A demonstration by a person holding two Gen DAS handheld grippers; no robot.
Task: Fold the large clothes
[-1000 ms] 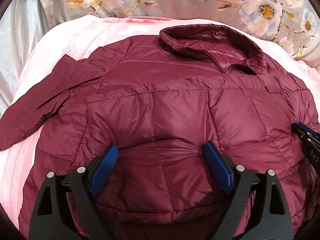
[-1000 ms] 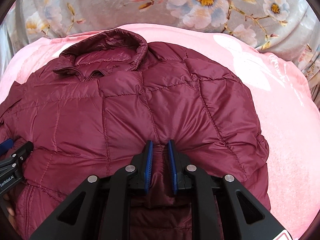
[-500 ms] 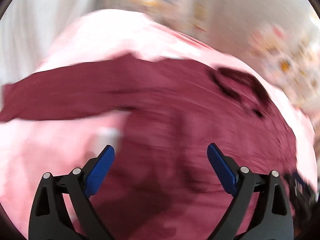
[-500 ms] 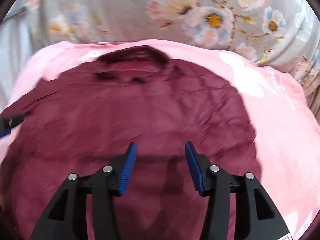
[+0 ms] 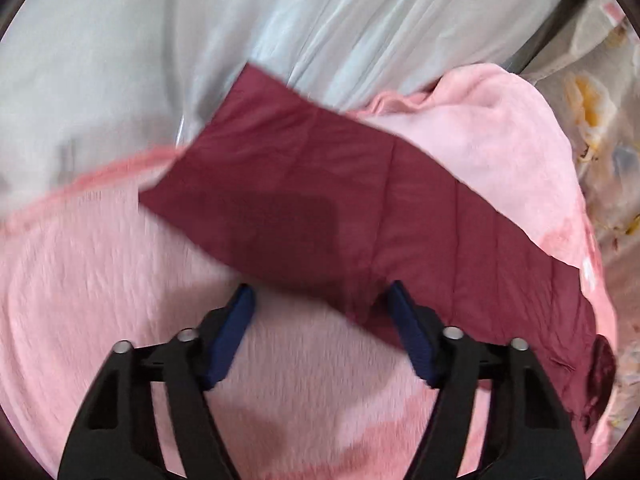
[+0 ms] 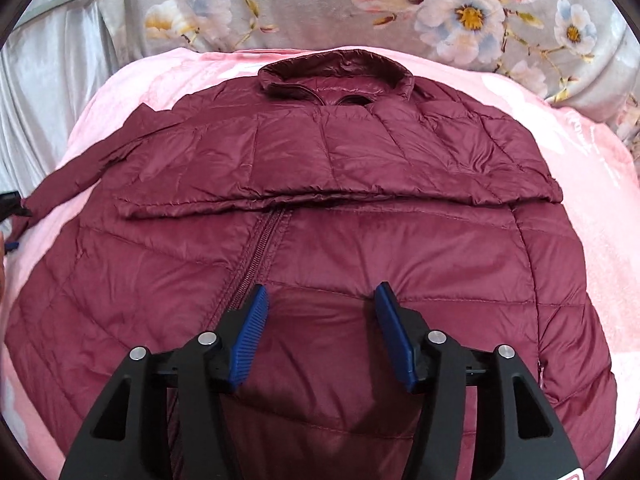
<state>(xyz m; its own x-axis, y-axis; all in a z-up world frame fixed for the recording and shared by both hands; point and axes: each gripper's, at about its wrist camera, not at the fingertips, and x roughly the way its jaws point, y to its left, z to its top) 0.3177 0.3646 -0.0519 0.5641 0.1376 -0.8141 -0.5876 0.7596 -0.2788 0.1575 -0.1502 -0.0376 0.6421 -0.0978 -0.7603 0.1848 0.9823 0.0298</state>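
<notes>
The left gripper (image 5: pixel 320 300) hangs over the maroon jacket's sleeve (image 5: pixel 340 208), jaws closing but gripping nothing yet. The right gripper (image 6: pixel 320 300) spreads wider above the maroon jacket (image 6: pixel 320 216), which lies on the pink blanket (image 6: pixel 592 200). No writing is legible.

black gripper (image 6: pixel 320 330), blue ribbed jaws, silver screws

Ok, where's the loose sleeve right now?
In the left wrist view the sleeve lies stretched out on the pink blanket, just ahead of the left gripper, cuff toward the grey sheet.
</notes>
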